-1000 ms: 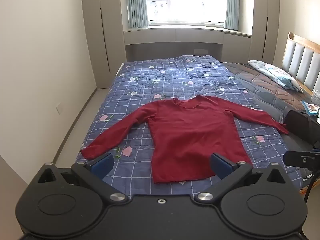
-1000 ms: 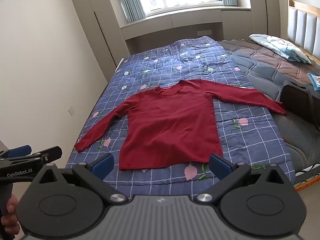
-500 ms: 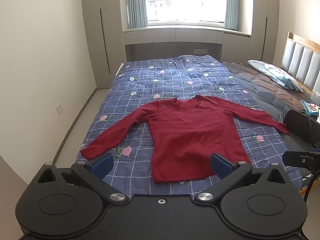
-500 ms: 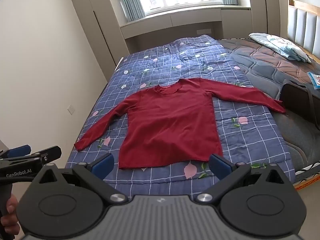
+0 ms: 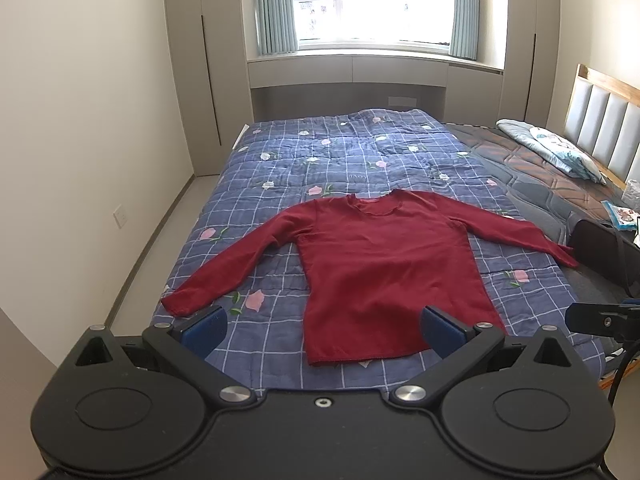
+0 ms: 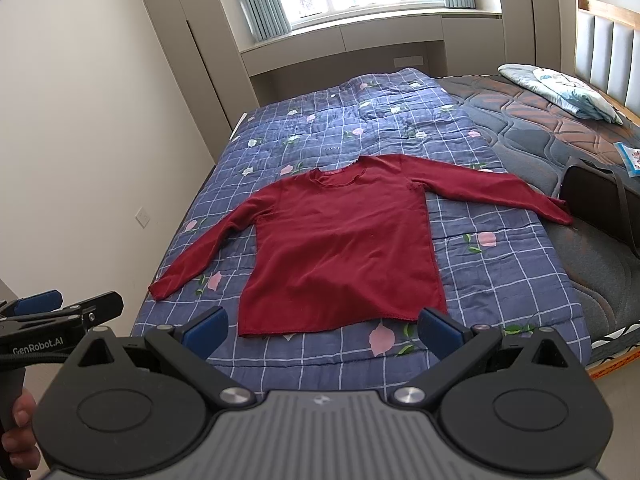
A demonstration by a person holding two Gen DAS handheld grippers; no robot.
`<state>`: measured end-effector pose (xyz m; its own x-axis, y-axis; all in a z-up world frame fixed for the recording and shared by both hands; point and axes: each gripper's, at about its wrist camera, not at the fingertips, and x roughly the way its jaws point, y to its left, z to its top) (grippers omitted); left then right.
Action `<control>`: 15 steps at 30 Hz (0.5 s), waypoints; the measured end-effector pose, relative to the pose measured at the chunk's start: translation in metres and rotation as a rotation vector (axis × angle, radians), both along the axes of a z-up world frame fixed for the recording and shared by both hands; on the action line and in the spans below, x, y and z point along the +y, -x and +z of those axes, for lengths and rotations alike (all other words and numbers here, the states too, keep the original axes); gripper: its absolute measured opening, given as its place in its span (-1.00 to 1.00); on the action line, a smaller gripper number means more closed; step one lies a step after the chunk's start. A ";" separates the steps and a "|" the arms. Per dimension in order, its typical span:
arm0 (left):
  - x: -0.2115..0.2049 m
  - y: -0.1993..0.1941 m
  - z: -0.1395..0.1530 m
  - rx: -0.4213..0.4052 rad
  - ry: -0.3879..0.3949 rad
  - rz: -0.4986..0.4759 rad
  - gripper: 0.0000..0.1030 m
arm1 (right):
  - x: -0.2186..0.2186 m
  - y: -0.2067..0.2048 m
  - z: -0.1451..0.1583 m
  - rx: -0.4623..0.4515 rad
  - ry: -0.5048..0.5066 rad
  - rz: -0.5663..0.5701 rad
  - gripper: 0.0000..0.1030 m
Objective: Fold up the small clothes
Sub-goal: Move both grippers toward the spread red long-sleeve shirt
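We hold both grippers above the near edge of the bed [image 5: 532,168], and neither touches anything. Our left gripper [image 5: 322,326] has its jaws spread wide and empty, the blue pads [image 5: 204,328] framing the view. Straight ahead of it, a red long-sleeved shirt [image 5: 384,268] lies flat and unfolded on the blue checked quilt [image 5: 340,160], hem nearest the gripper, neckline farthest, both sleeves stretched out to either side. The shirt's hem sits just beyond and between the two fingertips.

Our right gripper [image 6: 322,326] is likewise spread wide with nothing between its fingers. The same shirt [image 6: 340,248] lies ahead of it, its hem just beyond the fingertips. Far to the left of this gripper, low in its view, we see the left gripper [image 6: 60,308] from the side, with a hand [image 6: 18,432] on its handle.

Off to the right of both grippers a dark bag [image 6: 600,200] rests on the bare mattress, touching the end of the shirt's right-side sleeve, and a pale folded pillow [image 6: 560,92] lies farther back by the headboard [image 6: 612,48].
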<state>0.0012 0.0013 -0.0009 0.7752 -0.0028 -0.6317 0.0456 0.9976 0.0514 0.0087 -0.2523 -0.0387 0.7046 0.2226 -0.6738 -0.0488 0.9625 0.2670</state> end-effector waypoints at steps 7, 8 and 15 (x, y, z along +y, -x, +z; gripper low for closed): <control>-0.001 0.000 0.000 -0.001 0.000 0.000 0.99 | 0.000 0.000 -0.001 0.001 0.000 0.000 1.00; 0.000 0.000 0.000 -0.002 0.000 0.000 0.99 | 0.000 0.000 -0.001 0.001 0.000 0.000 1.00; -0.001 0.001 0.001 0.002 0.000 0.000 0.99 | 0.002 -0.002 -0.003 0.008 0.000 -0.001 1.00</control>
